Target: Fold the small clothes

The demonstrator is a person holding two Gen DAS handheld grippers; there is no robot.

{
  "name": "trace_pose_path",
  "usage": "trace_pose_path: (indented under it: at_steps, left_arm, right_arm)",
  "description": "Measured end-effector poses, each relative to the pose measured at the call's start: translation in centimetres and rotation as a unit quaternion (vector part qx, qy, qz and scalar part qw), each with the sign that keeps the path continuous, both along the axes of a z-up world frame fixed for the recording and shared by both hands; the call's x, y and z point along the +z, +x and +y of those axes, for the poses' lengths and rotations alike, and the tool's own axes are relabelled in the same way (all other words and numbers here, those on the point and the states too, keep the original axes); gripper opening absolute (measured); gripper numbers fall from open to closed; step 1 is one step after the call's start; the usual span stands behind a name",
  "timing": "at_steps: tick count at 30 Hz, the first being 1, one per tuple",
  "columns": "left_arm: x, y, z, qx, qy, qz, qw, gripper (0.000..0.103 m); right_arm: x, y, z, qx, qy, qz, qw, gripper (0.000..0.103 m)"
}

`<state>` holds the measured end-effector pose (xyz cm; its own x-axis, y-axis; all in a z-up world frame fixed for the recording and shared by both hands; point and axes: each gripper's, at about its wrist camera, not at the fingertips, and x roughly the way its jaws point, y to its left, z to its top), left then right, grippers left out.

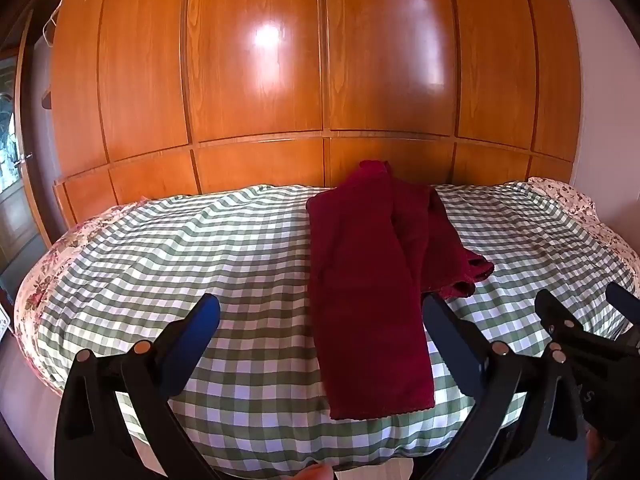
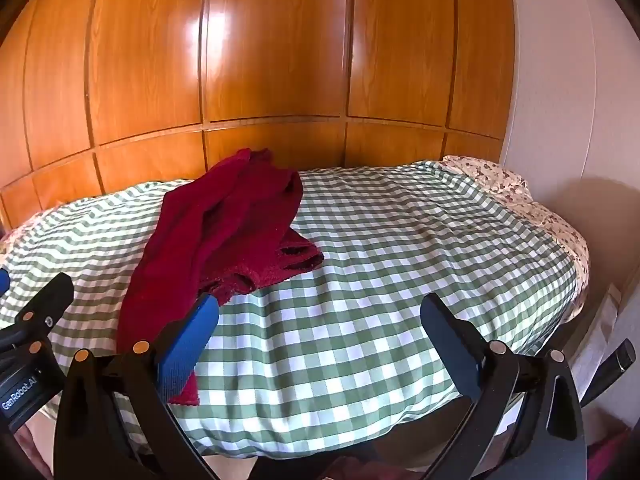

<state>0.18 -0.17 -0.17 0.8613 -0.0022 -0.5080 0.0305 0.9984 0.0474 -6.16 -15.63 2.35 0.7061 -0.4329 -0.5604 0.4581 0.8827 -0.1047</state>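
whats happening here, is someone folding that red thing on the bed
A person holds a gripper in each hand over a bed with a green checked cover. A dark red garment lies on it, partly folded lengthwise with one end bunched. The left gripper and right gripper both have open jaws; neither touches the garment.

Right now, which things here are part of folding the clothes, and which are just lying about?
For the job:
- dark red garment, lying on the bed
- left gripper, open
- right gripper, open

Just there:
- green checked bedcover
- floral sheet
- wooden wardrobe
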Motion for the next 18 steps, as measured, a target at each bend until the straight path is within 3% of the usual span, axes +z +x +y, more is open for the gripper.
trace_pose_path:
  at_steps: [18]
  left_arm:
    - [0.1,0.2,0.3,0.006,-0.013,0.001,0.9999,0.101]
  right_arm:
    - [-0.1,0.2,0.0,0.005,0.009,0.000,1.000,0.100]
